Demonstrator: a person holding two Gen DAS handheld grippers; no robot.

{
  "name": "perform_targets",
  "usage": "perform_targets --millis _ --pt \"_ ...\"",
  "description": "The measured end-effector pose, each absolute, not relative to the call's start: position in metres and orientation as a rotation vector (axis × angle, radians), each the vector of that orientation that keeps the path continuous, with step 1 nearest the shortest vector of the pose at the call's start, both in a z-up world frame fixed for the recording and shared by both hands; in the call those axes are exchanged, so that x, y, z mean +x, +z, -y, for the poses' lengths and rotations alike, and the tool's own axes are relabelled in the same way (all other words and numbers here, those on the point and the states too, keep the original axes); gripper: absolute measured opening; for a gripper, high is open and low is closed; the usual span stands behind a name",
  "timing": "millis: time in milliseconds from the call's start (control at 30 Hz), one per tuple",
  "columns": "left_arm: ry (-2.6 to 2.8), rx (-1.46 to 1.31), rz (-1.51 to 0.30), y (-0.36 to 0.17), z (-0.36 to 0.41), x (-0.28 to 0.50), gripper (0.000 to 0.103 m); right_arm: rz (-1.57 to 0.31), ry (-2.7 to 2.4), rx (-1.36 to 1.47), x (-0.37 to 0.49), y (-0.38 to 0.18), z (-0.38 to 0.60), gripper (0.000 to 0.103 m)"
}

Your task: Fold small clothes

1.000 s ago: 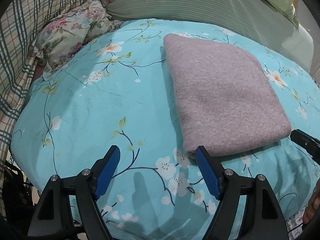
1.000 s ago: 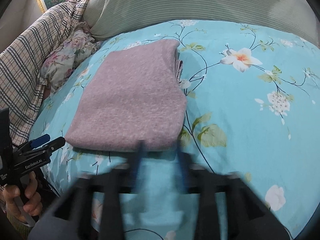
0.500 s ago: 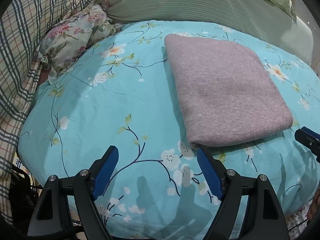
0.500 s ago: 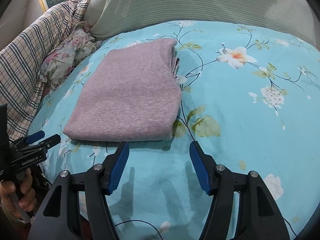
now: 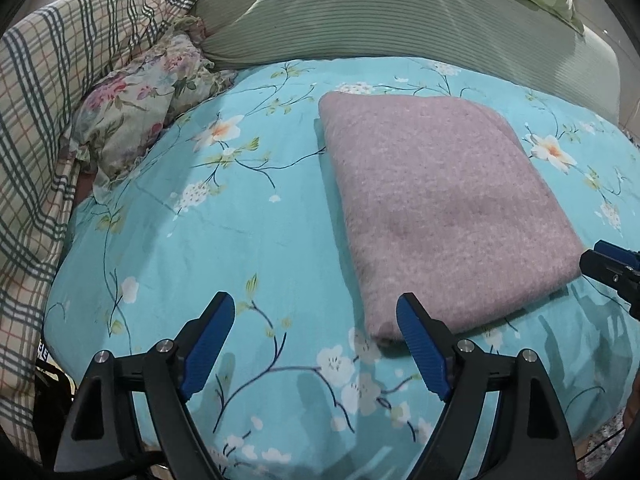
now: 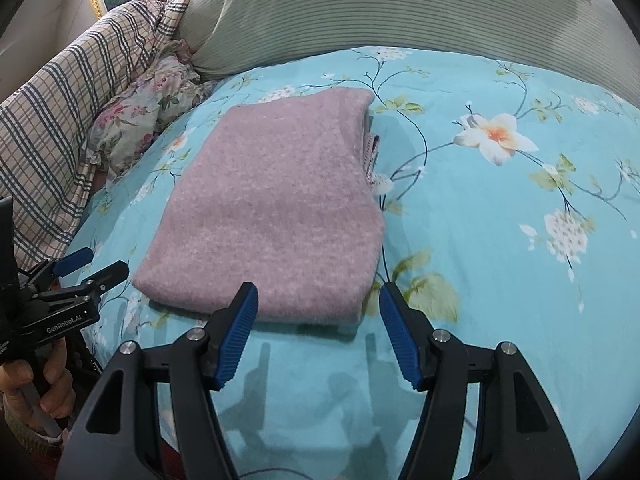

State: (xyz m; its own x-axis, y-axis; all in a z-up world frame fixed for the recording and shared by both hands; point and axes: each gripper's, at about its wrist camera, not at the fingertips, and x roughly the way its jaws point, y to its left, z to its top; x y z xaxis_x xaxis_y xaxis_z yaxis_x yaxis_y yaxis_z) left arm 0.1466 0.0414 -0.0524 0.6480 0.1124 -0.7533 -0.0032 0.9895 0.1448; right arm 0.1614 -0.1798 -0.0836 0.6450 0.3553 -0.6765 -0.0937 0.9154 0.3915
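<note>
Left gripper point(image 5: 316, 322) jaws wide, empty; right gripper point(image 6: 318, 310) jaws part-open, empty, both at near edge of the folded mauve fuzzy knit garment point(image 6: 272, 208) lying mid turquoise floral bedsheet point(image 5: 240, 216). Fold looks done; next prob. withdraw or reposition. Vs. earlier: left jaws a bit wider, garment unmoved.

left gripper point(image 5: 316, 334): black frame, ribbed blue fingers point(image 5: 421, 347), silver screws (white "GenRobot.AI" lettering) | right gripper point(image 6: 319, 327): same build

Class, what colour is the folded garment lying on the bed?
The folded garment is a dusty mauve-pink knit, clearest in the right wrist view.
</note>
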Motion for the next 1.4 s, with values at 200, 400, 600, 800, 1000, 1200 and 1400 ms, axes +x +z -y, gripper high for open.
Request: perform_targets --millis 200,400,600,800,1000,1200,1400 --pt "0.034 0.095 -0.879 -0.049 -0.045 0.173 0.084 -0.826 0.264 0.359 0.189 -0.078 0.186 0.064" --pt "-0.025 -0.043 -0.921 -0.048 -0.056 0.217 0.084 -0.819 0.273 0.402 0.237 -0.075 0.191 0.064" --pt "-0.017 -0.091 -0.959 -0.058 -0.063 0.255 0.084 -0.813 0.272 0.457 0.294 -0.077 0.196 0.064" --pt "-0.016 -0.125 -0.977 -0.066 -0.065 0.271 0.085 -0.884 0.325 0.608 0.355 -0.106 0.204 0.012" --pt "-0.02 -0.101 -0.959 -0.06 -0.06 0.276 0.085 -0.742 0.284 0.584 0.331 -0.083 0.208 0.012" --pt "-0.006 -0.018 -0.967 -0.078 -0.047 0.287 0.097 -0.849 0.245 0.615 0.346 -0.119 0.21 0.015" --pt "0.005 -0.05 -0.971 -0.076 -0.053 0.286 0.098 -0.83 0.216 0.592 0.324 -0.092 0.214 0.019"
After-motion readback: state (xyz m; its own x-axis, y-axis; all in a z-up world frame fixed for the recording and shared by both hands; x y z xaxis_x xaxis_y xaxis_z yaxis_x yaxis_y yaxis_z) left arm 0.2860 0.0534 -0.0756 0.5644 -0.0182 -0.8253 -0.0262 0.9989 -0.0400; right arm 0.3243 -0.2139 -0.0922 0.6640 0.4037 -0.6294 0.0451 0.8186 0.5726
